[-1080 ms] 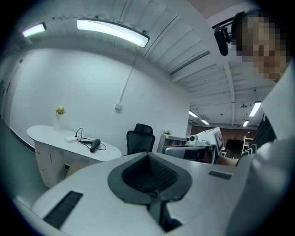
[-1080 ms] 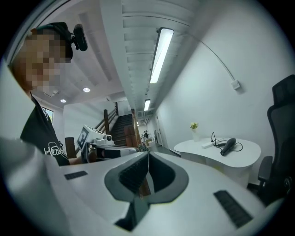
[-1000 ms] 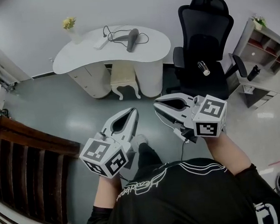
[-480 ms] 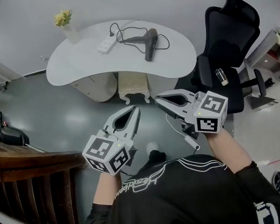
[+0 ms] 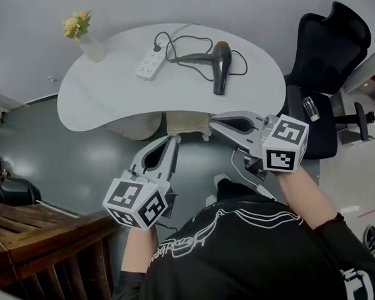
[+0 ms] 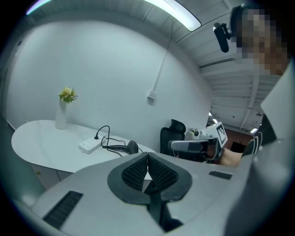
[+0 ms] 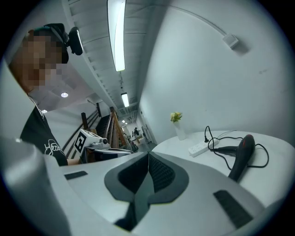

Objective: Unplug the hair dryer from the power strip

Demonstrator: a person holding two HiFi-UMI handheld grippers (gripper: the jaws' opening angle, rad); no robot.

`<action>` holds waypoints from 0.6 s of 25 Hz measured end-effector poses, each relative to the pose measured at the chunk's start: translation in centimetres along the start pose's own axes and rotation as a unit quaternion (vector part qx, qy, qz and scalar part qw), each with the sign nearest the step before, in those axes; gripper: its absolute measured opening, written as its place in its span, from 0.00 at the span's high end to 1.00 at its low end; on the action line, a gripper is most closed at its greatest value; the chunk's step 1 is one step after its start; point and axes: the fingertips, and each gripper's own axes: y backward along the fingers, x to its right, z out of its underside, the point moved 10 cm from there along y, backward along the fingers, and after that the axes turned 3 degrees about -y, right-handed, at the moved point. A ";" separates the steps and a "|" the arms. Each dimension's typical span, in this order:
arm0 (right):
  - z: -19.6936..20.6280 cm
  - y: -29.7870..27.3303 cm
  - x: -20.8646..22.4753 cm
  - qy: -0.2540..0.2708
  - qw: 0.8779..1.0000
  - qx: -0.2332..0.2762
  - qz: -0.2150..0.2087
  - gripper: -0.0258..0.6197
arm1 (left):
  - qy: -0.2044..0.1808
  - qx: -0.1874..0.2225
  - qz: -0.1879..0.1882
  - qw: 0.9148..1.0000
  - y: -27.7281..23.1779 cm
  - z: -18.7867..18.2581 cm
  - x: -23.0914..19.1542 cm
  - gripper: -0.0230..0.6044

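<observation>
A white power strip (image 5: 151, 63) lies on the white curved table (image 5: 103, 94). A black plug (image 5: 159, 48) stands in its far end. Its black cord loops over to the black hair dryer (image 5: 221, 66), which lies to the right of the strip. My left gripper (image 5: 173, 141) is shut and empty in front of the table's near edge. To its right, my right gripper (image 5: 214, 121) is likewise shut and empty. Both are well short of the strip. The left gripper view shows the strip (image 6: 90, 146) and dryer (image 6: 129, 147) beyond the closed pads (image 6: 138, 170). The right gripper view shows the strip (image 7: 199, 148) and dryer (image 7: 242, 159).
A white vase of yellow flowers (image 5: 81, 32) stands at the table's far left. A cream stool (image 5: 186, 124) is tucked under the table. A black office chair (image 5: 329, 45) stands at the right, and a dark wooden stair railing (image 5: 48, 247) at the lower left.
The table with the strip and dryer has come nearer and larger in the head view as the person walked up to it. Both grippers have stayed shut.
</observation>
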 end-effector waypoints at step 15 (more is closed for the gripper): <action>-7.4 -12.9 14.8 -0.011 0.999 -0.019 -0.033 0.96 | 0.023 -0.020 -0.052 0.998 -10.4 -6.0 -14.8 0.96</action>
